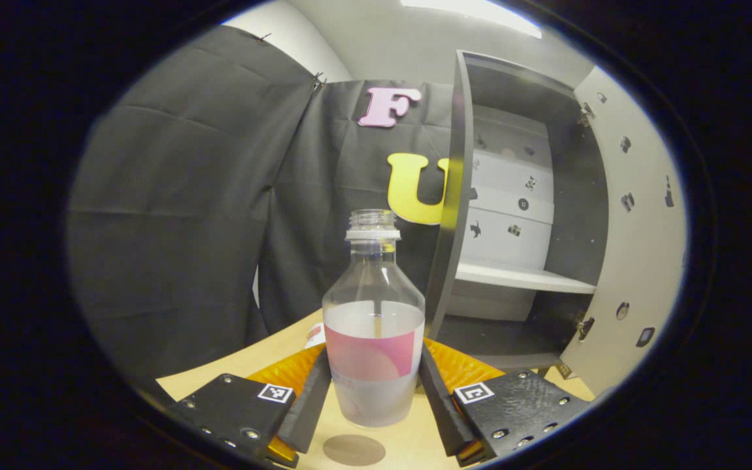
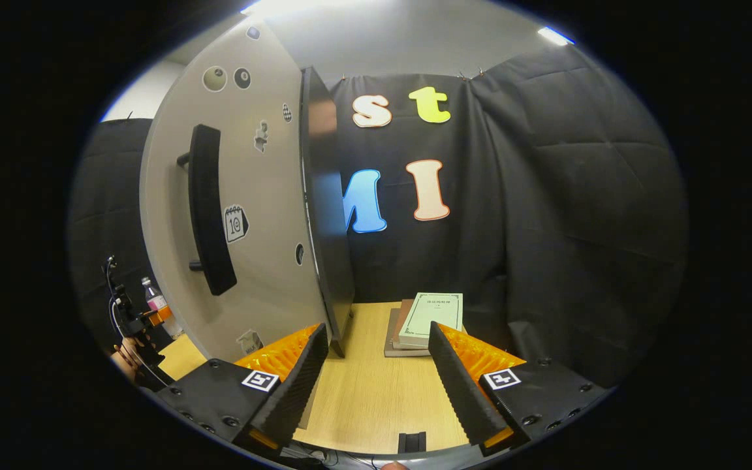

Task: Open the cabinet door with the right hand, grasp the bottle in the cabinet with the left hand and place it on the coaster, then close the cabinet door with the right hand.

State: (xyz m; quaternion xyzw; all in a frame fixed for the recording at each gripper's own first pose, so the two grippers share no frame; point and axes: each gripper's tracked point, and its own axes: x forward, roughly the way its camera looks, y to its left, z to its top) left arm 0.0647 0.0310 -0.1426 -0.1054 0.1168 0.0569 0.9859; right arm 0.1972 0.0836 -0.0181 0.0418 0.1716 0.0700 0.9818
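A clear uncapped bottle (image 1: 374,307) with a pink label and some liquid stands upright between my left gripper's (image 1: 374,365) fingers, which press on its two sides. Its base hangs just beyond a round grey-brown coaster (image 1: 353,450) on the wooden table (image 1: 284,356); whether it touches the table I cannot tell. The dark cabinet (image 1: 513,196) stands to the right with its pale door (image 1: 637,228) swung wide. My right gripper (image 2: 376,339) is open with nothing in it, just in front of the door's (image 2: 265,215) lower free edge; the black handle (image 2: 209,209) is up to the left.
A white shelf (image 1: 523,277) crosses the cabinet's inside. A stack of books (image 2: 425,323) lies on the table (image 2: 363,391) beyond my right gripper. Far left in the right gripper view, a hand (image 2: 129,352) holds the other gripper with the bottle (image 2: 152,297).
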